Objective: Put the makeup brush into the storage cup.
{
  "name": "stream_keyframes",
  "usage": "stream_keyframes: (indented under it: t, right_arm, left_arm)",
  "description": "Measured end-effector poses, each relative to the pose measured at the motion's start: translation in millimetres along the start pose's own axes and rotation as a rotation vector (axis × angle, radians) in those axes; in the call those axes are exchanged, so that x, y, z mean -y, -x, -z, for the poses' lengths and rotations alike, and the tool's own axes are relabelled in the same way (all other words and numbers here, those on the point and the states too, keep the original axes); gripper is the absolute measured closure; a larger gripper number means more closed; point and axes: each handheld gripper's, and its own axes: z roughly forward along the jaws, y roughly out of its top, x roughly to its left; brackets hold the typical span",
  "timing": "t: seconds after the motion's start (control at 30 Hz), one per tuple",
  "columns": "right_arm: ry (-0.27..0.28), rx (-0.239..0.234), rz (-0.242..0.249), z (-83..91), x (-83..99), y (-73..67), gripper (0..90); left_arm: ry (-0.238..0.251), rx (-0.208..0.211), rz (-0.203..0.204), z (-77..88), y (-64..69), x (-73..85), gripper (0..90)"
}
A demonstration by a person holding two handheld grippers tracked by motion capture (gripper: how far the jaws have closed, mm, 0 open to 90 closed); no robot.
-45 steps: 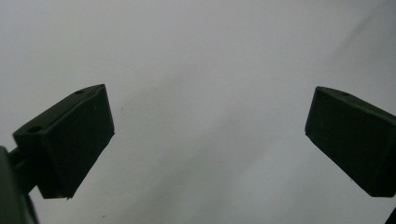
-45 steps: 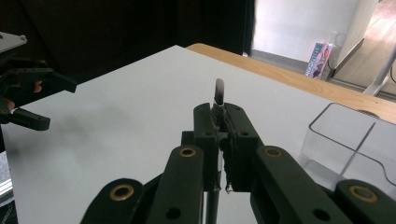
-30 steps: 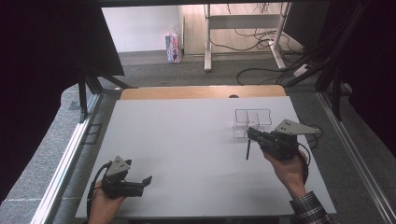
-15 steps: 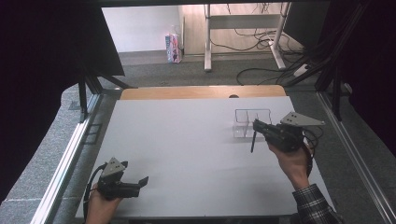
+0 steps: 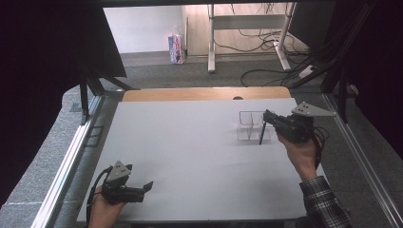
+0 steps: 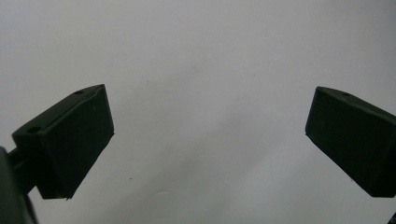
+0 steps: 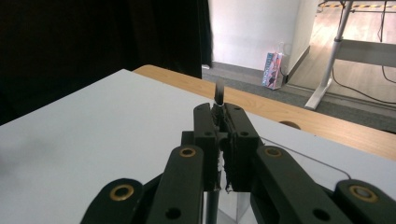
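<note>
My right gripper (image 5: 267, 117) hovers at the table's right, just above a clear plastic compartment box (image 5: 249, 126). It is shut on a thin dark stick (image 5: 262, 135) that hangs down in front of the box. In the right gripper view the jaws of my right gripper (image 7: 220, 112) are pressed together, with the stick's grey top end (image 7: 218, 93) poking up between them. A hand rests my left gripper (image 5: 148, 186) on the white table (image 5: 190, 142) at the near left. It stands open, and in the left gripper view nothing lies between the jaws of the left gripper (image 6: 210, 140).
A wooden strip (image 5: 204, 93) runs along the table's far edge. Metal frame rails (image 5: 71, 156) border the left and right sides. Beyond the table, on the floor, are a small carton (image 5: 176, 48), desk legs (image 5: 211, 42) and cables (image 5: 266, 71).
My right gripper has moved up and toward the far right with the stick, which now hangs right at the clear box. The left gripper has stayed put.
</note>
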Motion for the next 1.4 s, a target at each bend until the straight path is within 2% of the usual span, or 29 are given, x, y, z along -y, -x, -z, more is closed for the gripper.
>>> stream_keyframes:
  t: [0.6,0.83,1.07,1.4]
  right_arm:
    - [0.027,0.021,-0.009,-10.6,-20.8,12.8,84.4]
    - [0.034,0.04,0.005,-14.7,-32.1,17.4,84.5]
    - [0.035,0.054,0.016,-19.4,-41.6,21.9,84.4]
    - [0.035,0.072,0.016,-27.0,-51.2,27.6,84.4]
  left_arm:
    - [0.005,-0.004,0.003,-0.3,-0.6,-0.1,1.5]
    - [0.0,-0.007,0.003,-0.7,-1.1,0.1,1.5]
    - [0.018,-0.011,-0.004,0.9,-0.3,-0.5,2.1]
    - [0.02,-0.014,-0.009,1.0,0.3,-0.7,2.2]
